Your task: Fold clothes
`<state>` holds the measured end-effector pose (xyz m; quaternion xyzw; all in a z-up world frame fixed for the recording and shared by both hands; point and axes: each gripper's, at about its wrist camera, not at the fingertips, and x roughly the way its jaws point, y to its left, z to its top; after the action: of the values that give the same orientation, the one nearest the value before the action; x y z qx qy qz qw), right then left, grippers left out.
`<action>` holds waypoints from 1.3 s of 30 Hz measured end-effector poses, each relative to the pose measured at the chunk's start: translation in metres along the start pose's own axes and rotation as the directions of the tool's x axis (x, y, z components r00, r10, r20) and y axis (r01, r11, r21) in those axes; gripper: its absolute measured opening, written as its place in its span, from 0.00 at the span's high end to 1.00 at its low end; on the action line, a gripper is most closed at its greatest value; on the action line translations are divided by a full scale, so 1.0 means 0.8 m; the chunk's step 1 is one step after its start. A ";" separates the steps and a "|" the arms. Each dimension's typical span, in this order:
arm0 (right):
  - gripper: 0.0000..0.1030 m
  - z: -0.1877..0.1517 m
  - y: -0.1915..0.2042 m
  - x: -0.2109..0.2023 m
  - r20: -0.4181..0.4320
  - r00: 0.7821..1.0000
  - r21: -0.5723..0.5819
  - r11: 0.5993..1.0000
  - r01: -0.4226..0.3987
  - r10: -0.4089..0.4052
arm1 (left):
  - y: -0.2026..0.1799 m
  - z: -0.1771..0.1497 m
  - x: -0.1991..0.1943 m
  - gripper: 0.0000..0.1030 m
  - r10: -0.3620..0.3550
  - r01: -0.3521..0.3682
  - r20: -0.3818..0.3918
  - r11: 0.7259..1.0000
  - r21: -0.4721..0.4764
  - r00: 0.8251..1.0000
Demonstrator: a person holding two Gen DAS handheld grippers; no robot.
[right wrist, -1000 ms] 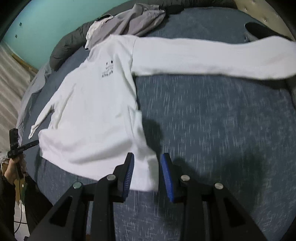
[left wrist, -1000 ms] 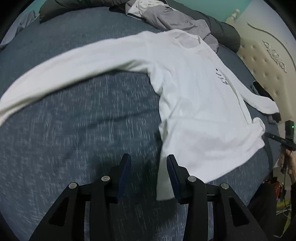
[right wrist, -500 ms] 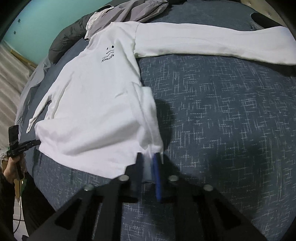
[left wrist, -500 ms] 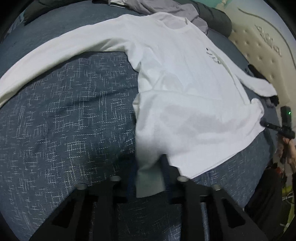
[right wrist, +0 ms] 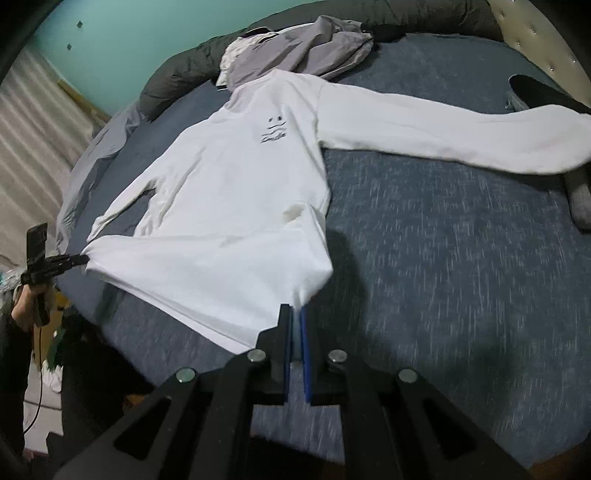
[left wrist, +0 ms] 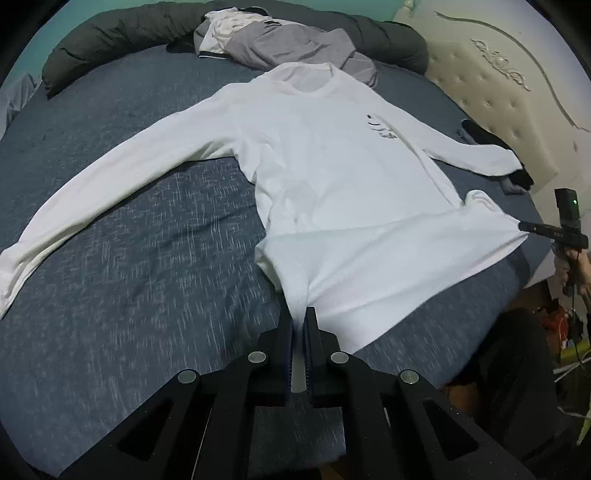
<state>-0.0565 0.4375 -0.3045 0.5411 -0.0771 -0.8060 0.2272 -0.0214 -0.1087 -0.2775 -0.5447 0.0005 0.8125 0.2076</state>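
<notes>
A white long-sleeved shirt (left wrist: 332, 177) (right wrist: 236, 206) with a small black chest print lies front up on a dark blue bed (left wrist: 129, 258), both sleeves spread out. My left gripper (left wrist: 299, 314) is shut on one bottom corner of the hem. The right gripper (right wrist: 295, 310) is shut on the other bottom corner. Between the two corners the hem is pulled taut and lifted off the bed. In the left wrist view the right gripper (left wrist: 524, 227) shows at the far corner; in the right wrist view the left gripper (right wrist: 83, 258) does likewise.
A grey garment (left wrist: 280, 40) (right wrist: 295, 44) and a dark rolled quilt (left wrist: 110, 33) lie at the far side of the bed. A cream tufted headboard (left wrist: 498, 96) stands at the right. Dark socks (right wrist: 576, 199) lie near the right sleeve's cuff.
Both grippers closed on the hem's two corners and rose, lifting the bottom edge off the bed and stretching it between them.
</notes>
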 end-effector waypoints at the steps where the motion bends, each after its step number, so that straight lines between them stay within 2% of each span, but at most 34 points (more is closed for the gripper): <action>1: 0.96 -0.007 0.004 -0.001 -0.010 1.000 -0.009 1.000 -0.007 0.007 | -0.002 -0.007 -0.002 0.95 0.000 0.000 -0.005 1.000 0.006 1.000; 5: 0.96 -0.039 0.008 0.007 -0.048 0.999 -0.023 0.999 -0.025 0.023 | -0.008 -0.040 -0.002 0.95 -0.003 0.003 -0.036 1.000 0.022 0.999; 11: 0.96 -0.070 -0.005 0.034 -0.114 0.993 0.021 1.000 -0.009 0.011 | -0.004 -0.082 0.029 0.95 -0.001 0.000 -0.087 1.000 -0.012 0.996; 13: 0.96 -0.076 -0.008 0.040 -0.142 0.990 0.035 0.999 -0.011 0.015 | -0.004 -0.089 0.035 0.93 0.004 -0.007 -0.096 1.000 -0.027 0.995; 16: 0.94 -0.075 -0.010 0.031 -0.135 0.991 0.038 0.999 0.002 0.003 | 0.001 -0.089 0.030 0.92 0.036 -0.040 -0.098 0.998 -0.043 0.995; 19: 0.83 -0.061 -0.017 0.011 -0.096 0.995 0.045 0.998 0.036 -0.031 | 0.011 -0.077 0.013 0.88 0.065 -0.069 -0.072 0.996 -0.053 0.995; 21: 0.74 -0.042 -0.020 -0.003 -0.041 0.998 0.052 0.998 0.043 -0.041 | 0.017 -0.058 -0.001 0.76 0.088 -0.090 -0.038 0.994 -0.059 0.995; 22: 0.70 -0.031 -0.022 -0.009 -0.012 0.999 0.056 0.998 0.042 -0.041 | 0.018 -0.045 -0.006 0.76 0.094 -0.095 -0.019 0.993 -0.063 0.995; 27: 0.69 0.042 -0.018 -0.014 0.083 0.995 0.051 0.997 0.049 -0.053 | 0.009 0.029 -0.008 0.73 0.098 -0.095 0.052 0.993 -0.067 0.994; 31: 0.69 0.105 -0.007 0.005 0.118 0.992 0.024 0.999 0.047 -0.050 | 0.015 0.100 0.009 0.64 0.076 -0.068 0.105 0.995 -0.074 0.992; 36: 0.64 0.178 -0.004 0.038 0.150 0.987 -0.006 0.998 0.061 -0.059 | 0.034 0.187 0.046 0.56 0.058 -0.048 0.133 0.996 -0.077 0.989; 39: 0.60 0.223 -0.008 0.064 0.160 0.986 -0.017 0.998 0.055 -0.052 | 0.049 0.240 0.078 0.56 0.058 -0.050 0.127 0.997 -0.064 0.990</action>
<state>-0.2362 0.3985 -0.2776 0.4745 -0.0718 -0.8532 0.2045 -0.2249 -0.0802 -0.2632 -0.4968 -0.0229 0.8511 0.1683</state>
